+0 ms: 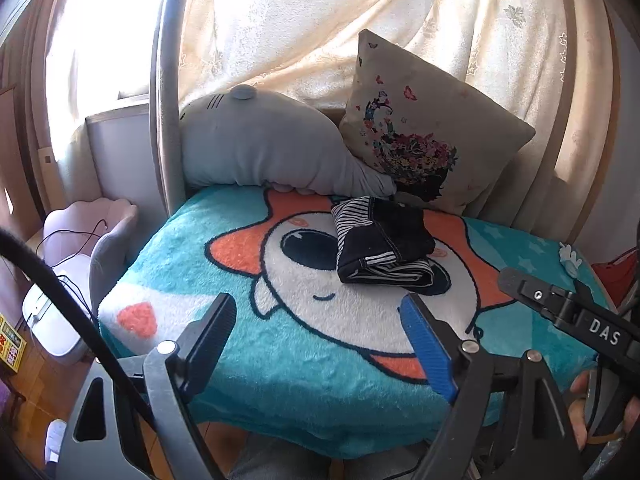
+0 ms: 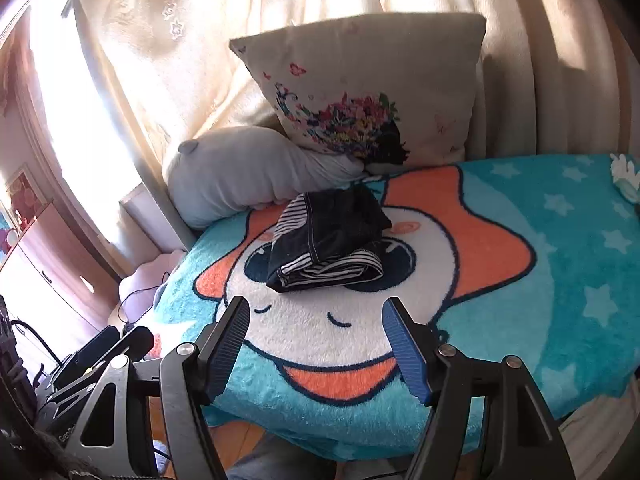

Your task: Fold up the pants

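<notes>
My left gripper (image 1: 320,340) hangs over the near edge of the teal cartoon blanket (image 1: 280,392), its fingers spread wide with nothing between them. My right gripper (image 2: 316,340) hovers the same way, fingers apart and empty. Both are well short of the pants (image 1: 384,248), which lie ahead of them as one compact dark bundle with striped lining showing, on the blanket's white face and near the pillows.

The bundle looks loosely stacked, so I judge that a nudge or a one-sided pinch could make the layers slide and spring open. The plush pile could also snag a fingertip and drag the blanket with it.

Counting from left to right: one grey plush pillow (image 1: 256,140), one pair of pants, one butterfly cushion (image 1: 424,128), two grippers, one blanket.
</notes>
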`<state>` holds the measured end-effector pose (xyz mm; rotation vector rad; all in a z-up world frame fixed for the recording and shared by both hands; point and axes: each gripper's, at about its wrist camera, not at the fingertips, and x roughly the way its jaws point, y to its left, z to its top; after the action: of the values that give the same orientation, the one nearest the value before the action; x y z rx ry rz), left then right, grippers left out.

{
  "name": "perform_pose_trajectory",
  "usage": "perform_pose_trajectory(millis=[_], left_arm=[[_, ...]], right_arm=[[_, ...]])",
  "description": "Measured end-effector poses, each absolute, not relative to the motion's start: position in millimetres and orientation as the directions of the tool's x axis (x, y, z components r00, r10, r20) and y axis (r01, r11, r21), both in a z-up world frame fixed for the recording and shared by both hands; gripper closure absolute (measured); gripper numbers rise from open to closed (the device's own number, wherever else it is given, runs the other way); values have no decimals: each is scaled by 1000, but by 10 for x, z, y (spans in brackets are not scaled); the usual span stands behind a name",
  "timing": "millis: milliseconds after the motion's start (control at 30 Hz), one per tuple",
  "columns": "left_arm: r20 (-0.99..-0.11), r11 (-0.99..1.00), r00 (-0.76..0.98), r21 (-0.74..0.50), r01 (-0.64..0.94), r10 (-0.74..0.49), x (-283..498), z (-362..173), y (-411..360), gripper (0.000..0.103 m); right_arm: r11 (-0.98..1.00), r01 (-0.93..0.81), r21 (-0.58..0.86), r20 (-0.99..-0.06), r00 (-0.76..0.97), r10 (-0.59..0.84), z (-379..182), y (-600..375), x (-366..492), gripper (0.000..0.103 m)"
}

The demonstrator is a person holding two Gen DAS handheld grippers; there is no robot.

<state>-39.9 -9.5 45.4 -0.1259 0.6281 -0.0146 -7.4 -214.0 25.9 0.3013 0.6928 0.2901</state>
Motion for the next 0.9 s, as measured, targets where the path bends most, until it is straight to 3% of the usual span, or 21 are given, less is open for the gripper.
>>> perform_pose_trajectory(millis=[900], left_arm=[[-571,991,818,-130,0,-75,-611,568,-125,19]], right_arm=[[933,-194,304,-537,774,335,571,-2053,-522,24]])
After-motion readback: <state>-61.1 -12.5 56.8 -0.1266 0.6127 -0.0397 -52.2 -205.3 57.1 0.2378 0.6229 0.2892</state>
